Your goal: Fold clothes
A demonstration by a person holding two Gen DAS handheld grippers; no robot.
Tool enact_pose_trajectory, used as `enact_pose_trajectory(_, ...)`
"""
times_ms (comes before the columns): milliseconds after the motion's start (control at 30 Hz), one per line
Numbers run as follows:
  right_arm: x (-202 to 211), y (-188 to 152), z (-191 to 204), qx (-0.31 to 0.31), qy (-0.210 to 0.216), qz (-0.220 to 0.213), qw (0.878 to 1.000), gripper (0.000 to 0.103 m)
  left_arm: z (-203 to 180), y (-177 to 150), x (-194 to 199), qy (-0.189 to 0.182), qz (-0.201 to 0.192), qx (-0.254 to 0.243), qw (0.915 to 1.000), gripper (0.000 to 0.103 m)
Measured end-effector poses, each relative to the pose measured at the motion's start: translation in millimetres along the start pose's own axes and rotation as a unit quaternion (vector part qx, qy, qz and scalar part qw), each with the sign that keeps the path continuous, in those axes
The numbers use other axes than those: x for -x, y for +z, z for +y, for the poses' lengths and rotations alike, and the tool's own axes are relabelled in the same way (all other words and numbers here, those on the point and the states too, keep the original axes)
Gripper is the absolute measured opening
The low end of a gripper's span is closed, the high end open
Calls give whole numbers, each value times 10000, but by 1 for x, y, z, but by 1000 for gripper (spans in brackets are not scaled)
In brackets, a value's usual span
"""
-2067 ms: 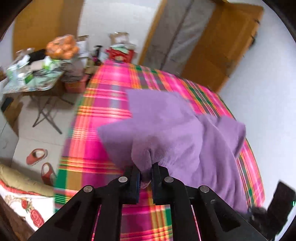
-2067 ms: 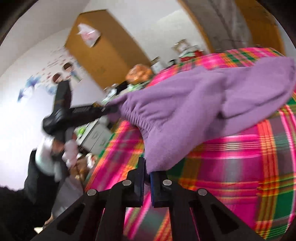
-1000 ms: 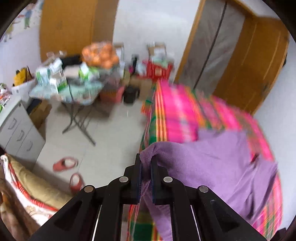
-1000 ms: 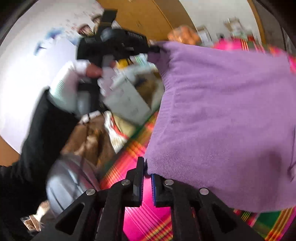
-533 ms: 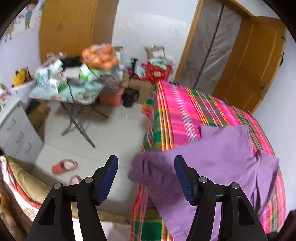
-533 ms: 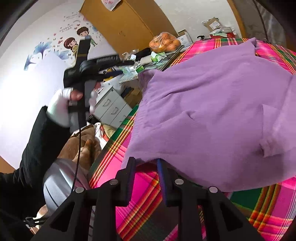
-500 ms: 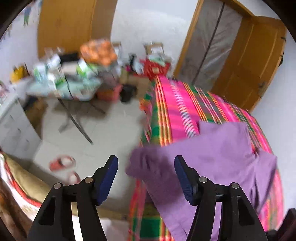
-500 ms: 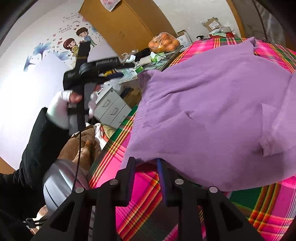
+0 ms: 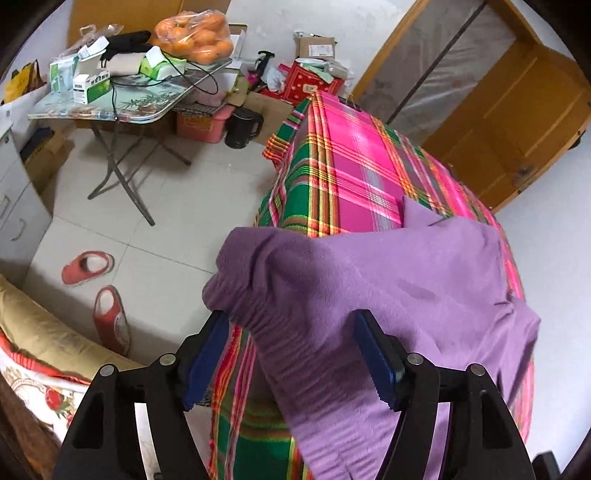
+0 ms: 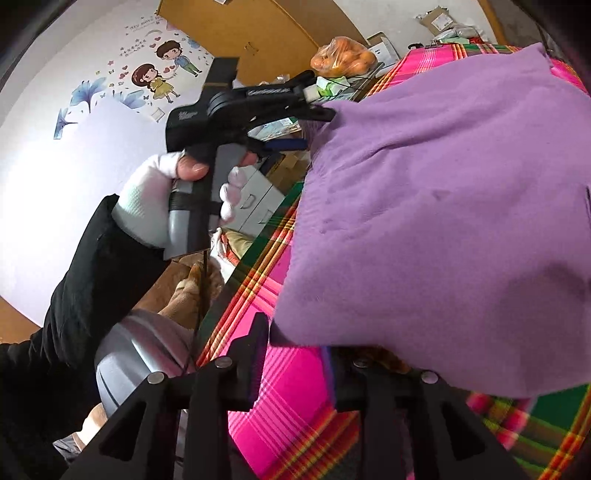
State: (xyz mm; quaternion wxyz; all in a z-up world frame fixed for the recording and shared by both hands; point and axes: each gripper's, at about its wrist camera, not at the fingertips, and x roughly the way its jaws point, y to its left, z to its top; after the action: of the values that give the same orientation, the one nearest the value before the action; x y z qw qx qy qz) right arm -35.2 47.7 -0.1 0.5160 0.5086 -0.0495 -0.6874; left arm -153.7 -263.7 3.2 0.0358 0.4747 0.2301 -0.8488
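Observation:
A purple fleece garment (image 9: 388, 280) lies spread on the bed's pink and green plaid sheet (image 9: 354, 173). Its ribbed hem droops over the bed's near edge. My left gripper (image 9: 291, 354) is open, and the hem hangs loose between its blue pads (image 9: 205, 363) without being pinched. In the right wrist view the garment (image 10: 443, 206) fills the right side, one corner resting just above my right gripper (image 10: 295, 363), which is open. The left gripper (image 10: 314, 129) shows there too, held by a white-gloved hand (image 10: 147, 206) at the garment's far corner.
A folding table (image 9: 107, 107) carries a bag of oranges (image 9: 194, 31) and boxes. A black kettle (image 9: 242, 127), red boxes and cartons stand behind it. Red slippers (image 9: 105, 291) lie on the tiled floor. A patterned cushion (image 9: 40, 350) is at lower left, a wooden door (image 9: 517, 118) at right.
Both grippers were shut on the garment's hem and carried it toward the bed's near edge. They have since opened and let it go, and it lies flat.

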Motion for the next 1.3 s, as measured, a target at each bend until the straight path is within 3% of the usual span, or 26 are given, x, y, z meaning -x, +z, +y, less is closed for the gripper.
enact_pose_trajectory(33, -1, 1, 1, 3, -4, -8, 10000, 28, -3, 2, -3, 77, 30, -13, 10000, 56)
enact_pose_trajectory(100, -4, 4, 5, 111, -65, -85, 9999, 3, -5, 4, -7, 234, 97, -41, 9997, 29)
enact_pose_trajectory(233, -12, 14, 19, 387, -173, -206, 9989, 3, -9, 16, 6, 373, -208, -200, 9989, 12)
enact_pose_trajectory(333, -19, 29, 33, 536, -91, -320, 9980, 3, -7, 30, 27, 383, -680, -219, 9967, 10)
enact_pose_trajectory(400, -23, 40, 50, 760, 49, -406, 9963, 3, -1, 34, 29, 388, -716, -151, 9966, 1)
enact_pose_trajectory(467, -37, 44, 60, 969, 57, -248, 9950, 6, 4, 38, 31, 393, -751, -84, 9964, 1)
enact_pose_trajectory(600, -63, 34, 45, 542, 18, 287, 9981, 14, 14, 44, 34, 436, -799, 11, 9958, 11)
enact_pose_trajectory(700, -48, 19, 44, 666, 162, 357, 9970, 15, 8, 32, 46, 549, -879, -207, 9944, 19)
enact_pose_trajectory(800, -17, 2, 38, 766, 36, 284, 9967, 15, -11, 16, 73, 222, -1067, -409, 9932, 28)
enact_pose_trajectory(933, 46, -3, 12, 627, -750, -486, 9940, 18, -55, -13, 94, -157, -1106, -974, 9890, 34)
enact_pose_trajectory(1033, 80, -2, -14, 661, -1818, -1055, 9754, 40, -87, -39, 100, -442, -941, -1370, 9851, 34)
enact_pose_trajectory(1100, 88, -2, -32, 708, -2380, -1077, 9627, 41, -107, -56, 105, -645, -839, -1608, 9813, 34)
enact_pose_trajectory(1167, 83, 1, -40, 893, -2671, -925, 9551, 41, -118, -74, 108, -797, -789, -1658, 9798, 35)
enact_pose_trajectory(1300, 57, 11, -32, 1558, -2846, -658, 9436, 42, -127, -101, 107, -956, -665, -1625, 9798, 35)
